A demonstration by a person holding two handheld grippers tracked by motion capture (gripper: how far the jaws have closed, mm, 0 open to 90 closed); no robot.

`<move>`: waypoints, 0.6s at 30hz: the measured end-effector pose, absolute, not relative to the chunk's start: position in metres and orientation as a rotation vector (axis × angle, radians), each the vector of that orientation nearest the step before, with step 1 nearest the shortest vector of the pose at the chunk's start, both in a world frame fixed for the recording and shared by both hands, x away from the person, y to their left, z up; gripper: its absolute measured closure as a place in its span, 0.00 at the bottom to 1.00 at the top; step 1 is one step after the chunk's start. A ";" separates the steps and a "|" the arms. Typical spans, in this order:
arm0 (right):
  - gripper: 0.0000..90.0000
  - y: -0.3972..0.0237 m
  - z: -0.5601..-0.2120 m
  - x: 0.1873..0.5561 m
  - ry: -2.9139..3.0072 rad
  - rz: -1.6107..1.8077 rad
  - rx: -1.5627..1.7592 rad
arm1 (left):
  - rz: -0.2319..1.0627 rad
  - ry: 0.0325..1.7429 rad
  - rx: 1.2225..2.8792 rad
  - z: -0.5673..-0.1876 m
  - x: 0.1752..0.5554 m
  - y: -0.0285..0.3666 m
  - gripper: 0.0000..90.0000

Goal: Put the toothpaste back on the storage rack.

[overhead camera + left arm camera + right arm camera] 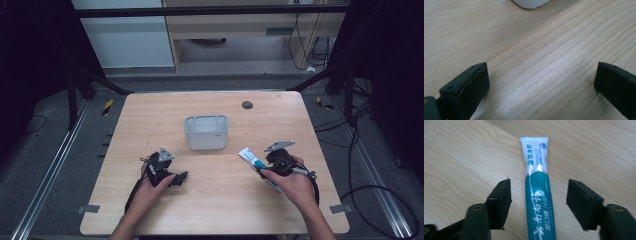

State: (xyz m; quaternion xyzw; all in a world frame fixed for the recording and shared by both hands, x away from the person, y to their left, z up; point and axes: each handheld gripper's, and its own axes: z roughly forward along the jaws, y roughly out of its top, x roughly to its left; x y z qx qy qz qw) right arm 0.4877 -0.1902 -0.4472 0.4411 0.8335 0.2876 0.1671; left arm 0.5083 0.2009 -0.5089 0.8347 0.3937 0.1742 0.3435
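Observation:
A teal and white toothpaste tube [537, 195] lies flat on the wooden table [215, 200], its crimped white end pointing away from me. My right gripper [539, 200] straddles it with both jaws standing apart from its sides, open. In the high view the tube [254, 162] lies right of centre under the right gripper [272, 162]. A white rectangular tub [206, 132] stands at the table's middle. My left gripper [176, 179] rests low at the front left, and its own view shows the left gripper [541, 82] open over bare wood with a corner of the tub [530, 3] at the top.
A small dark round hole [247, 105] sits near the table's far edge. Black frame struts and cables surround the table on the floor. Bare wood lies between the two hands and in front of the tub.

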 end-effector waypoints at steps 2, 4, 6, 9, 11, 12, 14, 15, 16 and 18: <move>0.46 -0.187 -0.444 0.492 2.393 0.821 1.249 | 0.453 1.023 2.169 -0.509 0.508 0.201 0.00; 0.48 -0.183 -0.442 0.497 2.410 0.812 1.252 | 0.453 1.023 2.169 -0.509 0.508 0.201 0.00; 0.55 -0.180 -0.442 0.502 2.427 0.803 1.243 | 0.453 1.023 2.169 -0.509 0.508 0.201 0.00; 0.59 -0.174 -0.443 0.511 2.449 0.777 1.253 | 0.452 1.023 2.169 -0.509 0.508 0.201 0.00; 0.60 -0.171 -0.446 0.518 2.473 0.742 1.277 | 0.452 1.023 2.168 -0.509 0.508 0.201 0.00; 0.60 -0.170 -0.447 0.522 2.485 0.715 1.282 | 0.452 1.023 2.168 -0.509 0.508 0.201 0.00; 0.59 -0.168 -0.450 0.528 2.505 0.680 1.297 | 0.452 1.023 2.169 -0.509 0.508 0.201 0.00; 0.59 -0.167 -0.451 0.531 2.508 0.666 1.307 | 0.452 1.023 2.169 -0.509 0.508 0.201 0.00; 0.59 -0.166 -0.453 0.534 2.511 0.656 1.318 | 0.452 1.023 2.168 -0.509 0.508 0.201 0.00; 0.60 -0.164 -0.455 0.538 2.522 0.634 1.329 | 0.452 1.023 2.169 -0.509 0.508 0.201 0.00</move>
